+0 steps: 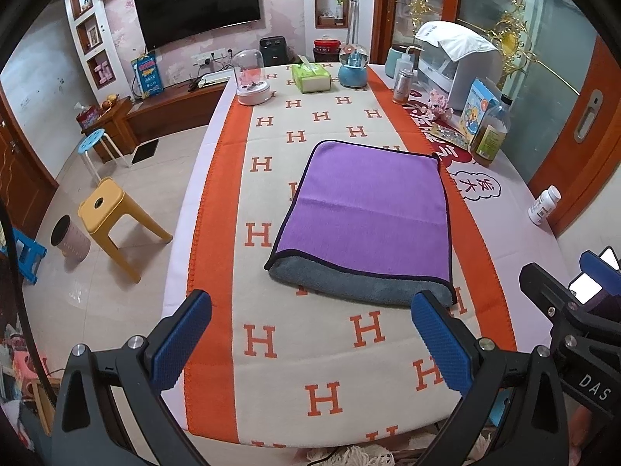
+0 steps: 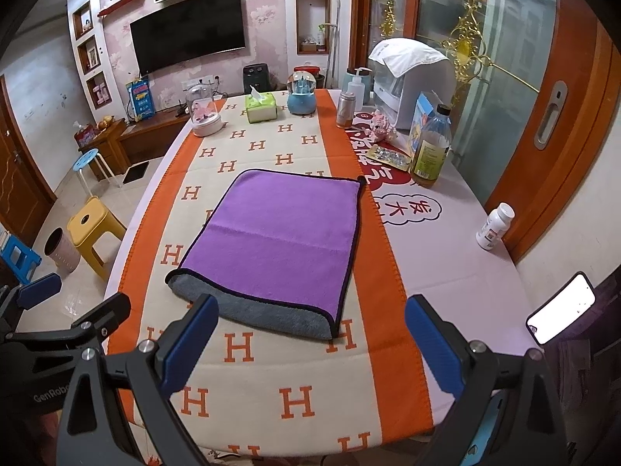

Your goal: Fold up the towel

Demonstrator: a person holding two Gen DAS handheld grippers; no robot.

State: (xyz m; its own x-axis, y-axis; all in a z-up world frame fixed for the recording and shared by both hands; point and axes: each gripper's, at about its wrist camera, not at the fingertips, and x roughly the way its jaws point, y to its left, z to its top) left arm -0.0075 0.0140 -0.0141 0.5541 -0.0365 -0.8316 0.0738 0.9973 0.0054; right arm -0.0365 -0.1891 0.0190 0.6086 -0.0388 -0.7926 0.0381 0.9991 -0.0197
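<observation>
A purple towel (image 1: pixel 368 209) with a grey underside and dark trim lies folded flat on the orange-and-cream H-pattern cloth (image 1: pixel 271 349); it also shows in the right wrist view (image 2: pixel 279 233). The grey layer sticks out along its near edge. My left gripper (image 1: pixel 310 303) is open and empty, held above the cloth just short of the towel's near edge. My right gripper (image 2: pixel 310 306) is open and empty, also just short of the near edge. The right gripper shows at the right edge of the left wrist view (image 1: pixel 559 295).
At the table's far end stand a glass dome (image 1: pixel 250 77), a green tissue box (image 1: pixel 310 77) and a blue snow globe (image 1: pixel 352 66). Along the right side are an oil bottle (image 2: pixel 431 147), a white appliance (image 2: pixel 407 73), a pill bottle (image 2: pixel 495 225) and a lit phone (image 2: pixel 562 306). Stools (image 1: pixel 112 217) stand on the floor at left.
</observation>
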